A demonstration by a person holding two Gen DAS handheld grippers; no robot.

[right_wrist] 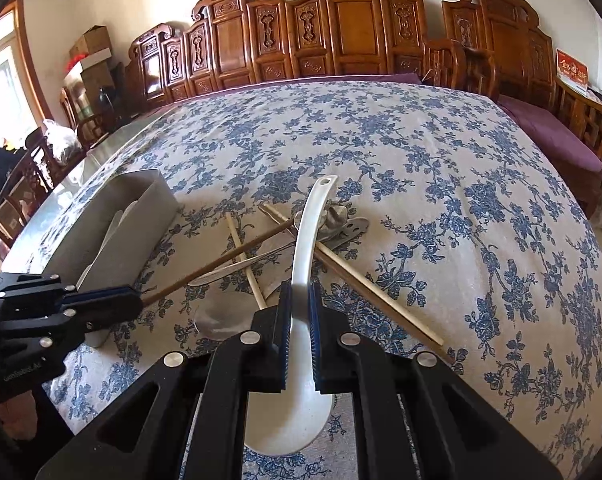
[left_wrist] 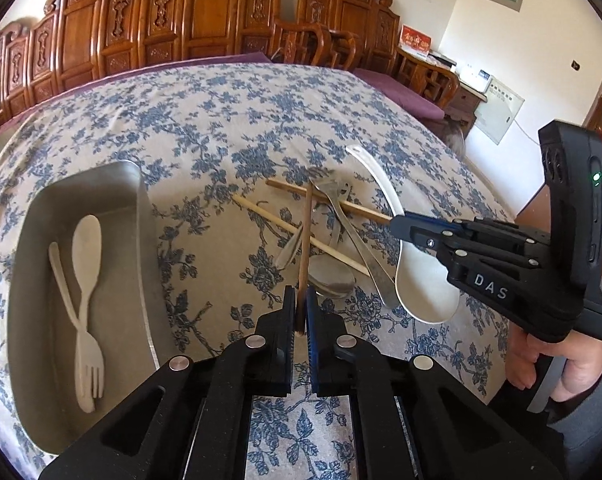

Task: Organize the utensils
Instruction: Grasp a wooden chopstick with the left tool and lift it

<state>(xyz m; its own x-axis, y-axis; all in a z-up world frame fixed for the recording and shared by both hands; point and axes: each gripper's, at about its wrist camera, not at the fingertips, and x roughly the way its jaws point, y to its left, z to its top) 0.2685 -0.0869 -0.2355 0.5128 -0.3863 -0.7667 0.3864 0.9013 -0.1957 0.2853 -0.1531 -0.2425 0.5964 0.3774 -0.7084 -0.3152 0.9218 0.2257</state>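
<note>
My left gripper (left_wrist: pixel 299 310) is shut on the near end of a dark brown chopstick (left_wrist: pixel 306 248), whose far end rests on the utensil pile; it also shows in the right wrist view (right_wrist: pixel 221 258). My right gripper (right_wrist: pixel 299 312) is shut on the handle of a white ladle-shaped spoon (right_wrist: pixel 307 232), with its bowl (left_wrist: pixel 425 292) low over the cloth. The pile holds two pale chopsticks (left_wrist: pixel 297 232), a metal spoon (left_wrist: pixel 331 278) and metal flatware (left_wrist: pixel 361 240). A grey tray (left_wrist: pixel 25 280) at the left holds a pale spoon (left_wrist: pixel 87 248) and a pale fork (left_wrist: pixel 87 356).
A blue-flowered tablecloth (right_wrist: pixel 441 200) covers the large table. Carved wooden benches (right_wrist: pixel 341 20) with purple cushions run along the far side and the right. The person's hand (left_wrist: pixel 541 360) holds the right gripper at the table's right edge.
</note>
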